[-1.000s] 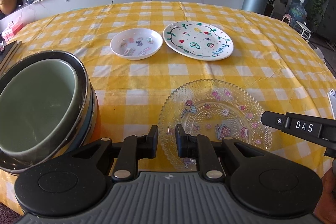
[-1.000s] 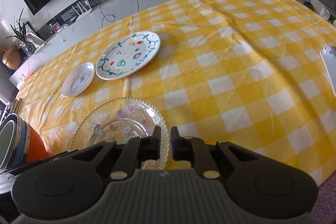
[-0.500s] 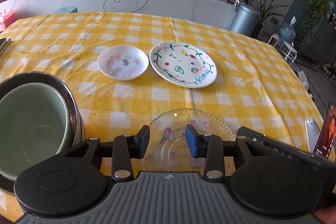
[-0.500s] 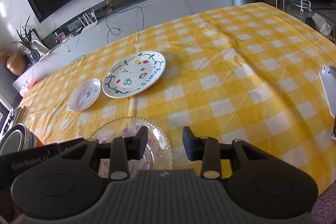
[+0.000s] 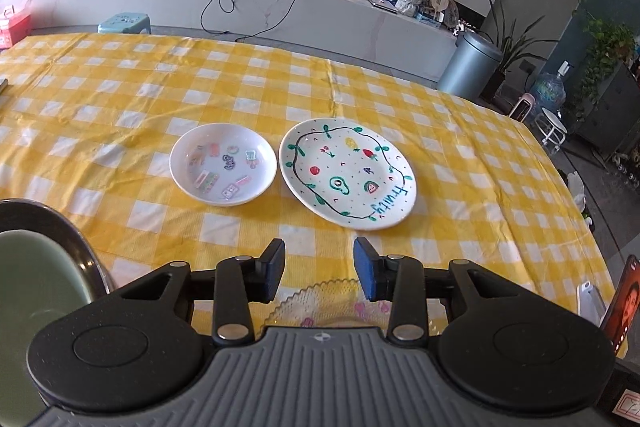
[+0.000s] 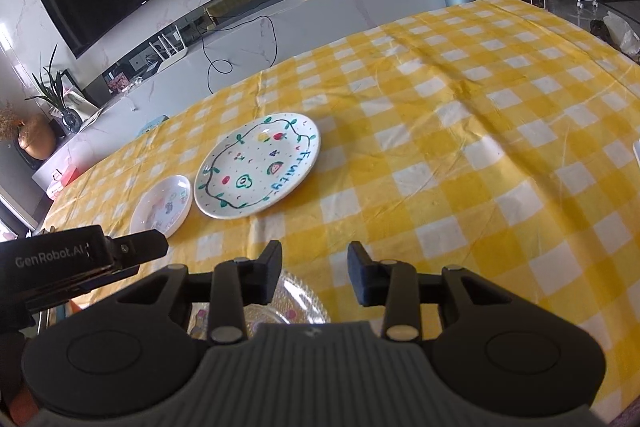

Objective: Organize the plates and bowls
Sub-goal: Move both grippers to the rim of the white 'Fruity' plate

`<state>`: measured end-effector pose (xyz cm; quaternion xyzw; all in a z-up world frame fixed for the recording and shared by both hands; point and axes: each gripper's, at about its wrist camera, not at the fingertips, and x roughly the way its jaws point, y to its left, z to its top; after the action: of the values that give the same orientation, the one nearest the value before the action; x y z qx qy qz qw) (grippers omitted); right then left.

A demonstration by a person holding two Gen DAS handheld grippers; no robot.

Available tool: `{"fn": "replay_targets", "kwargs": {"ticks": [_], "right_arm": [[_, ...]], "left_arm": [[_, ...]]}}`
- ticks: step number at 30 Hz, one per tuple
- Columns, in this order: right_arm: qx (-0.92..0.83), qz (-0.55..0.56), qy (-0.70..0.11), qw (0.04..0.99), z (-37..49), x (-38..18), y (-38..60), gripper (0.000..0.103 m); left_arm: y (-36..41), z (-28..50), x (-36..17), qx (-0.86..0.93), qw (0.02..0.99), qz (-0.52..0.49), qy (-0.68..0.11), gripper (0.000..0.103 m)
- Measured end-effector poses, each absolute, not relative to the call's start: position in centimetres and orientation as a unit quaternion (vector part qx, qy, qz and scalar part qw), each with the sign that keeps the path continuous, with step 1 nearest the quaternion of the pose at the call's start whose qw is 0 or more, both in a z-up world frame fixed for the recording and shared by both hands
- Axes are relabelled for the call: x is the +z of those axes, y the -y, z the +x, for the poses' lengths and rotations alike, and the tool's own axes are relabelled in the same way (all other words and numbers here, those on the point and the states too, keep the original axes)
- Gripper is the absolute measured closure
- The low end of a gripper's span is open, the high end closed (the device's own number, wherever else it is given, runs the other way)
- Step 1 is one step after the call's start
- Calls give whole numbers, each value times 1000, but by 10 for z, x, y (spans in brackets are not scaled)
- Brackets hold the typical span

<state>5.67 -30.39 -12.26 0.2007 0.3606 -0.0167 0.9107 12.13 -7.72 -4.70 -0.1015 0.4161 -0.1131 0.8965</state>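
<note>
1. Between pick-ups, by the look of it: both tools free, none of the plates gripped.
2. Left tool (image 5: pixel 319 273): jaws parted, nothing between the pads; clear glass plate (image 5: pixel 332 301) lying flat on the yellow checked surface (image 5: pixel 460 163), just below and behind the fingertips, untouched.
3. Right tool (image 6: pixel 313 277): jaws likewise parted and empty; same glass plate (image 6: pixel 288 301) under its left finger, no contact visible.
4. Landmark: the glass plate at the near edge. Beyond it, well apart, the white "Fruity" plate (image 5: pixel 347 173); just left of that plate, nearly touching it, the small white sticker dish (image 5: pixel 223 163).
5. Left of the glass plate, near the edge, nested bowls (image 5: pixel 36 291): a pale green bowl seated inside a metal-rimmed one.
6. Right of the glass plate, a phone (image 5: pixel 618 301) propped at the surface edge; not part of the job.
7. Likely next: reach forward over the glass plate to one of the two white pieces, pinch a rim, lift level.
8. Needs: a low, shallow approach to slip one finger under a rim; care not to knock the neighbouring dish.
</note>
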Motion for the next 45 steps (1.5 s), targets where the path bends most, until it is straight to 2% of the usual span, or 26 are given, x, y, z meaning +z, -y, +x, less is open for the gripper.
{"fn": "replay_targets", "kwargs": {"ticks": [11, 16, 32, 34, 35, 37, 39, 45], "right_arm": [[-24, 190, -368, 910, 108, -131, 315, 69], [-19, 188, -369, 910, 131, -136, 323, 69], [11, 244, -377, 893, 183, -153, 328, 70], [9, 248, -377, 892, 187, -154, 327, 78], [8, 252, -378, 891, 188, -155, 327, 83], [4, 261, -376, 889, 189, -155, 326, 84], [-4, 260, -374, 890, 190, -156, 326, 93], [-19, 278, -368, 887, 186, -156, 330, 98]], "left_arm": [[84, 158, -67, -78, 884, -142, -438, 59], [92, 171, -77, -67, 887, -127, -440, 59], [99, 201, -92, -50, 888, -145, -434, 59], [99, 202, -93, -49, 889, -147, -431, 62], [99, 204, -93, -45, 889, -146, -432, 65], [98, 204, -94, -40, 889, -144, -432, 71], [97, 204, -94, -35, 889, -140, -434, 80], [97, 204, -92, -37, 885, -143, -442, 83]]}}
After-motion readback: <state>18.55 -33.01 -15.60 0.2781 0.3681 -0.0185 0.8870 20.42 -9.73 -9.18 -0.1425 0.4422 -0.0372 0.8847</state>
